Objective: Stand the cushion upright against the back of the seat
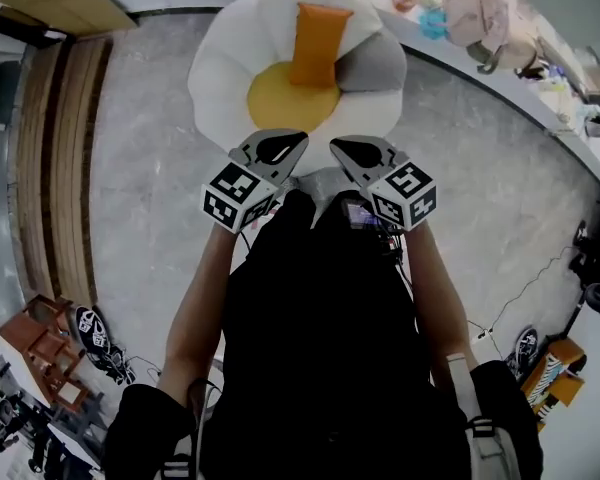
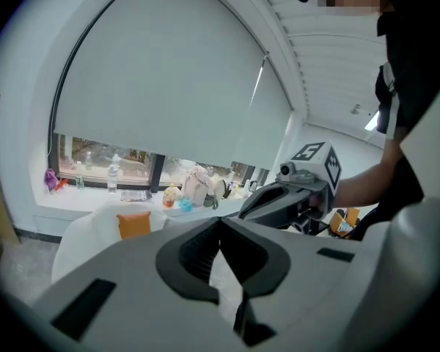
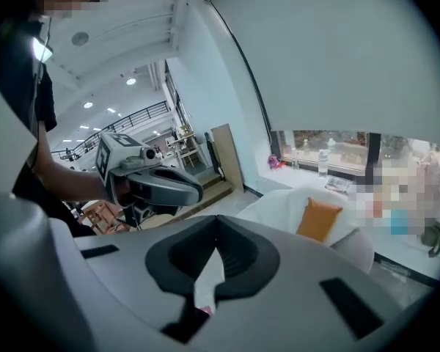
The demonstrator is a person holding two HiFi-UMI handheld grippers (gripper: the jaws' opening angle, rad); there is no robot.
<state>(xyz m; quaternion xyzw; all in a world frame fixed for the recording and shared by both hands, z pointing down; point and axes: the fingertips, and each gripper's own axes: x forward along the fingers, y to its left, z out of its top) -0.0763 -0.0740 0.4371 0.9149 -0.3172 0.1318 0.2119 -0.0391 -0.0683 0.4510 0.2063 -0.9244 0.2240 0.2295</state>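
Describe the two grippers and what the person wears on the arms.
The left gripper and the right gripper look alike: light grey shells with black-lined jaws that taper to a point. Each carries a white cube printed with black square markers. The person's sleeves are short and black.

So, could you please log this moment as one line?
cushion: upright against back of chair | left gripper: shut, empty | right gripper: shut, empty | both away from chair

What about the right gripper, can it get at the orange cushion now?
Probably yes: nothing stands between the right gripper and the orange cushion upright on the white seat, but its shut jaws would need opening.
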